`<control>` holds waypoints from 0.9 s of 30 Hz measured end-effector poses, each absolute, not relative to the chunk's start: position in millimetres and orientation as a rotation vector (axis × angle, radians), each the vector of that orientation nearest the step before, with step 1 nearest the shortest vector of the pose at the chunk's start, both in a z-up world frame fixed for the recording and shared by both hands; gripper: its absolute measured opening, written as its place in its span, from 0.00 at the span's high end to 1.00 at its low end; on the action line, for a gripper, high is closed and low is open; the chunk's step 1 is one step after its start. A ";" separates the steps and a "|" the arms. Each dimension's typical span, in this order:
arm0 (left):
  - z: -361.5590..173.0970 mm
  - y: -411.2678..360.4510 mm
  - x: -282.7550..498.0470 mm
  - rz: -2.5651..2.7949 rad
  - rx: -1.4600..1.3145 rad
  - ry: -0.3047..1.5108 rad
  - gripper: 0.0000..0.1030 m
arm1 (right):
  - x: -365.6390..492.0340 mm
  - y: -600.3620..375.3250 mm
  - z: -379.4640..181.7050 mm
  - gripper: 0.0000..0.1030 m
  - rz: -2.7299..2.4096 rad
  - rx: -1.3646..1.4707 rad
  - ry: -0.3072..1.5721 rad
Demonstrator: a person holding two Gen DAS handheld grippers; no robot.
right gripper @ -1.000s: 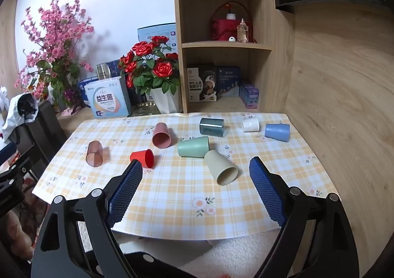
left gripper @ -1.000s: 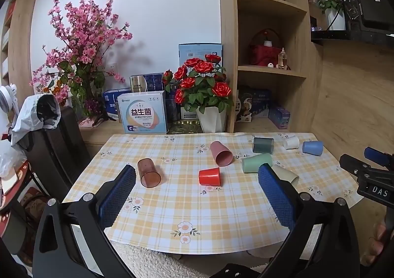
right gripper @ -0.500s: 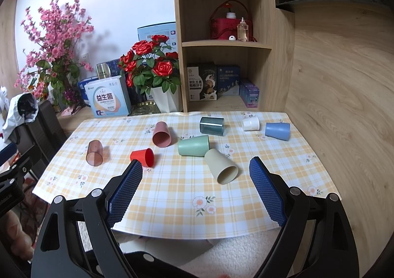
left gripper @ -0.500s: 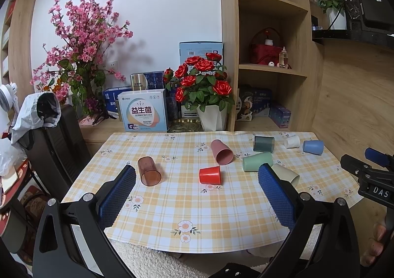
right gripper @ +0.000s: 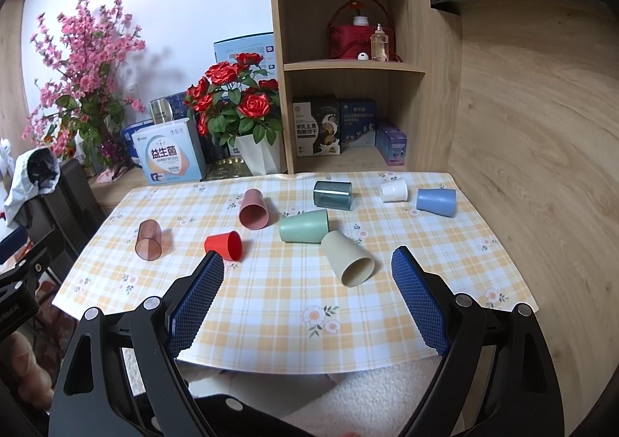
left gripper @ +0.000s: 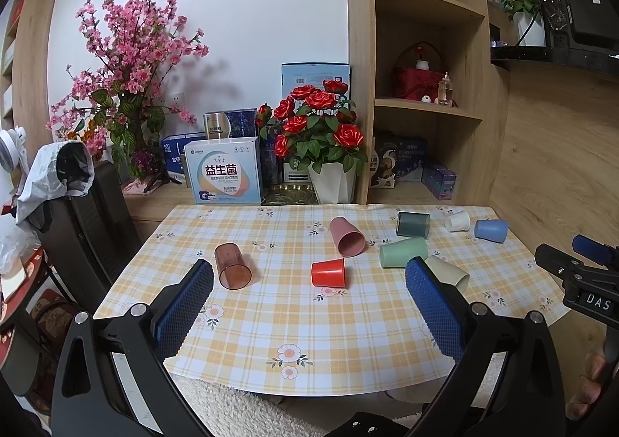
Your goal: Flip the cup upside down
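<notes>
Several cups lie on their sides on the checked tablecloth (left gripper: 309, 325): a clear brown cup (left gripper: 232, 265), a red cup (left gripper: 329, 273), a pink cup (left gripper: 346, 236), a green cup (left gripper: 402, 252), a beige cup (right gripper: 347, 258), a dark teal cup (right gripper: 333, 195), a white cup (right gripper: 394, 190) and a blue cup (right gripper: 436, 201). My left gripper (left gripper: 307, 282) is open and empty, above the table's front edge. My right gripper (right gripper: 307, 276) is open and empty, just short of the beige cup.
A pot of red roses (left gripper: 321, 135), boxes (left gripper: 222, 176) and a pink blossom plant (left gripper: 123, 62) stand behind the table. A wooden shelf unit (right gripper: 348, 62) rises at the back right. A dark chair (left gripper: 83, 220) stands at the left.
The left wrist view has shifted slightly, so the table sits a little lower in frame. The cups have not moved. Both grippers stay open.
</notes>
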State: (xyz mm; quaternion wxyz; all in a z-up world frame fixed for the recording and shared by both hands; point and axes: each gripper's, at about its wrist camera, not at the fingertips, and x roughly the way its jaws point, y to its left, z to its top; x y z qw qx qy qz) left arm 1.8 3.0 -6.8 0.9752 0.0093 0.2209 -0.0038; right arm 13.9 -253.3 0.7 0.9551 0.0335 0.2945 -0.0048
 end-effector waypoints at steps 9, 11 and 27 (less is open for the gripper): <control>-9.0 1.7 1.1 -0.007 0.018 0.448 0.06 | 14.1 -255.2 -6.5 0.17 -0.010 0.078 0.603; -9.7 0.8 1.4 -0.008 0.020 0.447 0.06 | 14.4 -255.3 -5.9 0.17 -0.011 0.079 0.604; -12.5 0.4 1.0 -0.008 0.018 0.447 0.06 | 15.2 -256.3 -5.5 0.17 -0.010 0.082 0.606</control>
